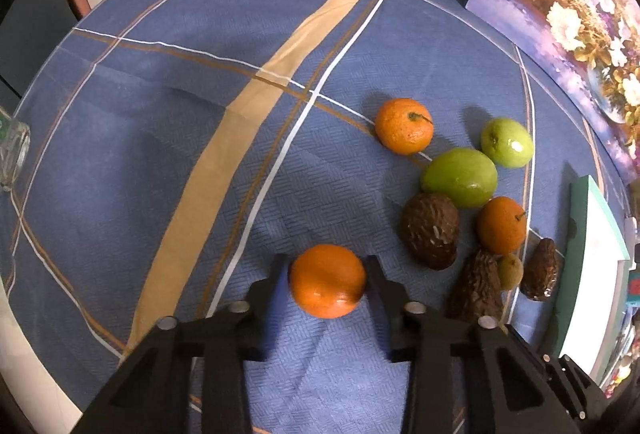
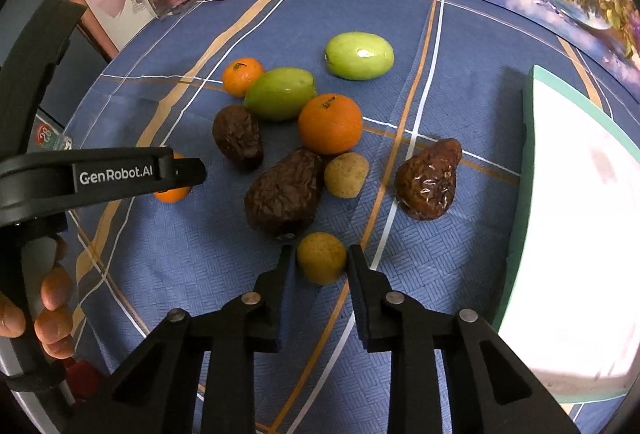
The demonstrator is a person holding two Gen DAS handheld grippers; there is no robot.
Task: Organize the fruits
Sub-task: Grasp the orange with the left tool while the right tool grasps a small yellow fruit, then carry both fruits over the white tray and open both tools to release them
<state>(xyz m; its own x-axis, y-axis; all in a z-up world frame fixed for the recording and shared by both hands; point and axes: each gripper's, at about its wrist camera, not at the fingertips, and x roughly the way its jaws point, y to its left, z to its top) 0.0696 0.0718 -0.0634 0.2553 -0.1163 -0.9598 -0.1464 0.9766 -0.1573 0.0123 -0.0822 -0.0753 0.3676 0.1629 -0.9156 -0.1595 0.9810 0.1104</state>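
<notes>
Blue plaid tablecloth (image 1: 160, 114); "GenRobot.AI" left hand-held gripper (image 1: 327, 280) clamping orange (image 1: 327, 282), right hand-held gripper (image 2: 321, 258) clamping small yellowish fruit (image 2: 321, 257).

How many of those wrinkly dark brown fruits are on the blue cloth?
3. One dark brown fruit lies left of the green ones, the largest sits mid-cluster just beyond the right gripper, and one lies nearest the white tray. None seems hidden.

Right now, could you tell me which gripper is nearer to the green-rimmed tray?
Right. The right gripper, shut on a small yellow-brown fruit, sits beside the tray; the left gripper holds an orange farther away, across the fruit pile.
</notes>
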